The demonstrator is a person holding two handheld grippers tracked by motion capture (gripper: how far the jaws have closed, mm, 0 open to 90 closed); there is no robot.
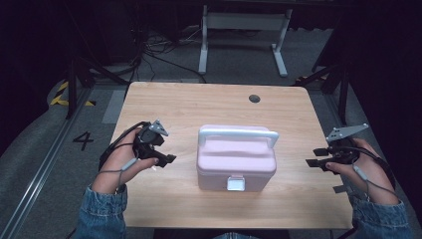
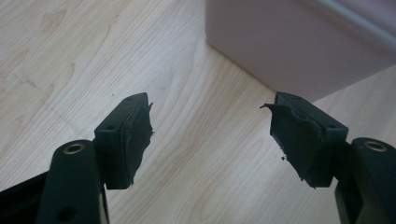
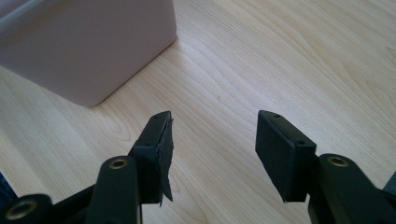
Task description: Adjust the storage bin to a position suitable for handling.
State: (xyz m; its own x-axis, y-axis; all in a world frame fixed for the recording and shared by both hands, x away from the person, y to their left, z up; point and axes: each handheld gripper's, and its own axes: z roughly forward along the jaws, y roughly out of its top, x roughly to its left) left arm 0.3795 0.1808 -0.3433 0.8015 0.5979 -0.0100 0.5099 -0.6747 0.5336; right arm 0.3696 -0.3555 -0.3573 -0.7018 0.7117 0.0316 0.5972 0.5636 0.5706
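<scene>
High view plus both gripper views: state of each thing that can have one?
pink box: lid shut, upright on the table
handle: raised above the lid
front latch: looks fastened, too small to be sure
left gripper: jaws open, nothing between them
right gripper: jaws open, nothing between them

The high view is soft and slightly grainy, with the table (image 1: 209, 107) evenly lit from above while the surrounding floor falls to near black. The pink box (image 1: 236, 160) casts only a faint shadow. Both gripper views are brighter and washed pale; their near jaws look slightly soft.
</scene>
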